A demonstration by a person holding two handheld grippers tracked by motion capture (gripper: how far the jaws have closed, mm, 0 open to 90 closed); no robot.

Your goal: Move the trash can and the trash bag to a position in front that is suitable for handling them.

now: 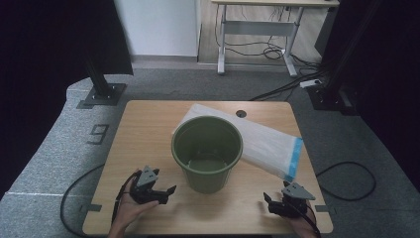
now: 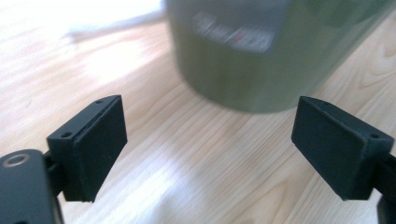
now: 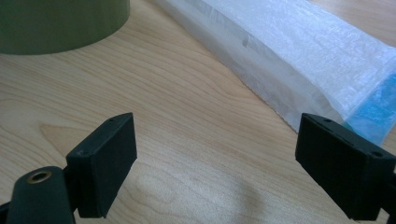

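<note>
A dark green plastic bucket [image 1: 207, 152] stands upright and empty in the middle of the wooden table [image 1: 143, 124]. Behind it and to its right lies a flat white plastic bag [image 1: 267, 144] with a blue band at its near end. My left gripper [image 1: 161, 192] rests open near the front edge, left of the bucket; the bucket's wall [image 2: 261, 51] looms blurred just beyond its jaws. My right gripper [image 1: 273, 204] is open at the front right corner, and the bag [image 3: 299, 60] lies just past its jaws, with the bucket's base [image 3: 60, 23] at the upper left.
Grey carpet surrounds the table. Two black stand bases [image 1: 101, 94] [image 1: 327, 96] sit at the far corners. A white desk frame [image 1: 257, 34] with loose cables stands behind. A cable hole [image 1: 241, 113] is near the table's far edge.
</note>
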